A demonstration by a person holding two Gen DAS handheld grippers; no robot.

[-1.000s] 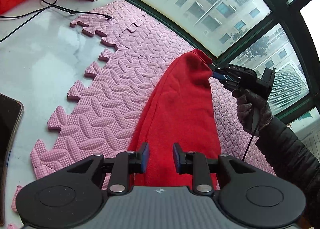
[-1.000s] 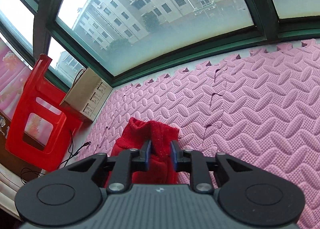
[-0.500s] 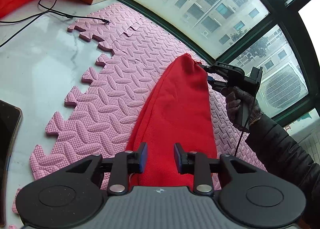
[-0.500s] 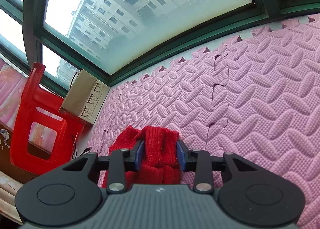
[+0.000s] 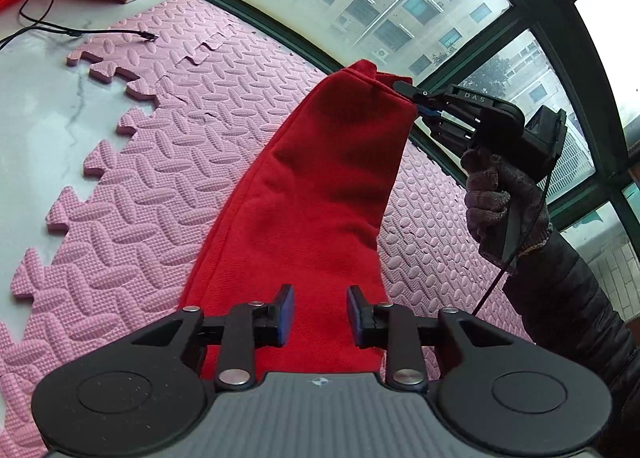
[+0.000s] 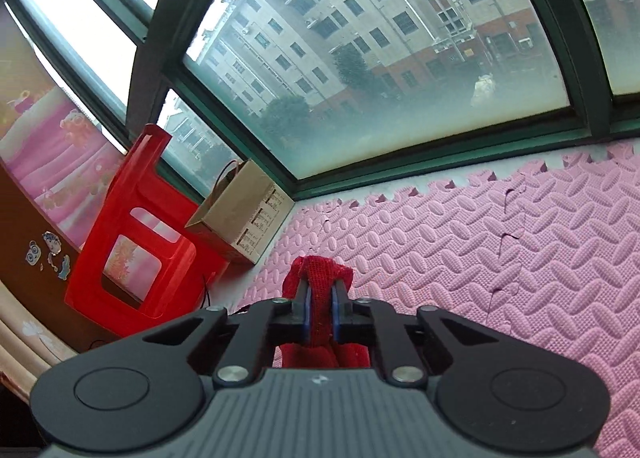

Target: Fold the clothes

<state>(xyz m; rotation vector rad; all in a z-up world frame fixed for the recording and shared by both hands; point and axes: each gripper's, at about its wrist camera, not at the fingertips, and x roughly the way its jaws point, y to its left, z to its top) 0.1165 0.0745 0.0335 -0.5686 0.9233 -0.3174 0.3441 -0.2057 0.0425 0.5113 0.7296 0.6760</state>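
Right gripper (image 6: 319, 312) | pinches red cloth (image 5: 320, 194) (lower end hidden) | left gripper (image 5: 320, 316) gapes

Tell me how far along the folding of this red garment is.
Early stage. Done: the right tongs are shut on one end of the red garment, raised above the pink foam mat. In hand: the garment hangs stretched between that end and the left tongs, which stand open around the near end. Left: no fold is visible yet.
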